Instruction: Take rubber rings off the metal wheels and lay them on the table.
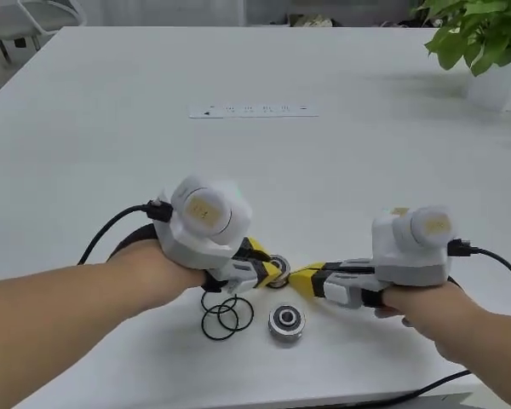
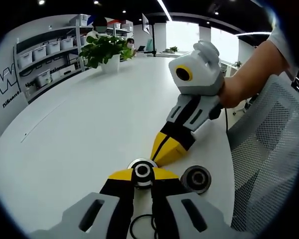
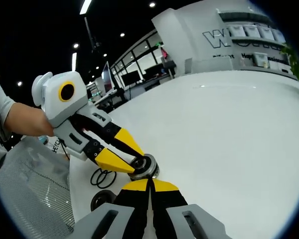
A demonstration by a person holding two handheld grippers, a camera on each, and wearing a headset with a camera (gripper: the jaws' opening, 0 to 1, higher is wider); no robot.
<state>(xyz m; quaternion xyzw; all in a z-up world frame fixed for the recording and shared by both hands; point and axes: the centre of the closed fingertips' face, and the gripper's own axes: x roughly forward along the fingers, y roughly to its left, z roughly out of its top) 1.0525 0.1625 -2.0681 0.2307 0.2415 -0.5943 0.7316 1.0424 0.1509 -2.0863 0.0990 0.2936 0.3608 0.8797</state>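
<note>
The left tongs [image 2: 142, 174] are clamped on a metal wheel [image 3: 145, 166]. The right tongs [image 3: 149, 185] are pressed together, tips at the wheel's 6 o'clock edge in the right gripper view; whether they pinch anything there, I cannot tell. In the head view, loose rubber rings [image 1: 226, 315] lie at 7 o'clock from the held wheel and a second wheel [image 1: 286, 322] lies at 6, both on the counter [image 1: 264, 170]. A hard pull could likely twist the wheel out of the left tongs. A stretched ring might snap off and fly beyond the counter's near edge.
</note>
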